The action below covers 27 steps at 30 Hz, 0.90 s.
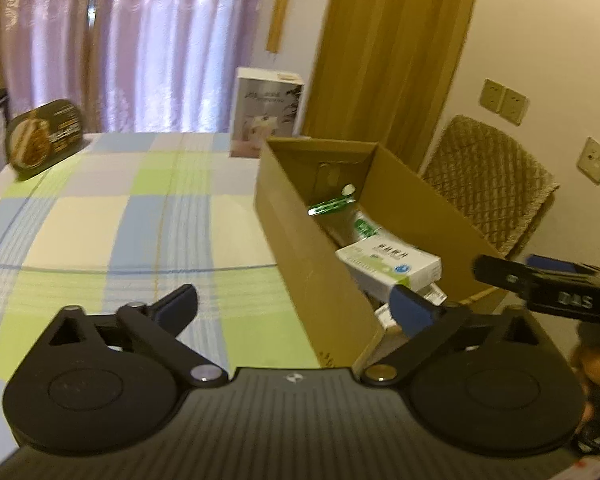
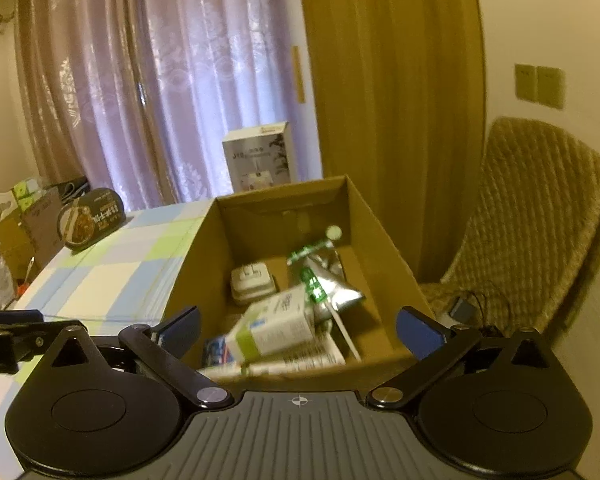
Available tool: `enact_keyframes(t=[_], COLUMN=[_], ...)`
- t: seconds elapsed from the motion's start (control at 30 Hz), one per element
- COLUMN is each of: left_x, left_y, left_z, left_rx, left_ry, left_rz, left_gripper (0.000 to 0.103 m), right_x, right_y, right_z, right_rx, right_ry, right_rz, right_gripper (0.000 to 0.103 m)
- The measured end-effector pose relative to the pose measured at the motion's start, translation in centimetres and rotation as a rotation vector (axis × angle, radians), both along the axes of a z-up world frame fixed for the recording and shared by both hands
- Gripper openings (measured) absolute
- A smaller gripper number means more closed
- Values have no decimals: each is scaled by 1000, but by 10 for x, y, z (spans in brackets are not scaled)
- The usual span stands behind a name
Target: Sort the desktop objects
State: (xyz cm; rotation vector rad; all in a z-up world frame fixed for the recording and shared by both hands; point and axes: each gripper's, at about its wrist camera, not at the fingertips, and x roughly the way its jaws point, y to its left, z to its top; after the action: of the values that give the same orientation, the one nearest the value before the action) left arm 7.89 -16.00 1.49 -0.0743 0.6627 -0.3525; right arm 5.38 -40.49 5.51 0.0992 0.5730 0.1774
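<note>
An open cardboard box (image 1: 308, 236) (image 2: 384, 232) stands at the right edge of the table. Inside lie a white and green medicine carton (image 1: 392, 266) (image 2: 276, 326), a silver and green pouch (image 2: 324, 276), a white charger (image 2: 252, 280) and other small packs. My left gripper (image 1: 296, 310) is open with nothing between its fingers, just in front of the box's near left wall. My right gripper (image 2: 298, 328) is open and empty above the box's near end. The right gripper's finger (image 1: 548, 288) shows at the right of the left wrist view.
A checked blue, green and white cloth (image 1: 120, 216) covers the table. A dark oval food tin (image 1: 44, 140) (image 2: 90, 216) leans at the far left. A tall white carton (image 1: 266, 112) (image 2: 260, 156) stands at the back. A woven chair (image 1: 488, 192) (image 2: 532, 220) is right of the box.
</note>
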Motion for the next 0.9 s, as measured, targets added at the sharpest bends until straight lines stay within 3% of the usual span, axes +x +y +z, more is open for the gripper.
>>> enact_keyframes(t=[0.5,0.9], left_x=[-52,-71], left_y=[-15,-30], left_z=[10,14], left_rx=[18,-7], left_ry=[97,124], left_rz=[29,10], left_gripper=[101,102], right_x=[-70,-86], right_y=[-22,-3], right_z=[23,30], right_rx=[-31,-92], right_ry=[158,168], right_rz=[5,62], right_gripper=[101,101])
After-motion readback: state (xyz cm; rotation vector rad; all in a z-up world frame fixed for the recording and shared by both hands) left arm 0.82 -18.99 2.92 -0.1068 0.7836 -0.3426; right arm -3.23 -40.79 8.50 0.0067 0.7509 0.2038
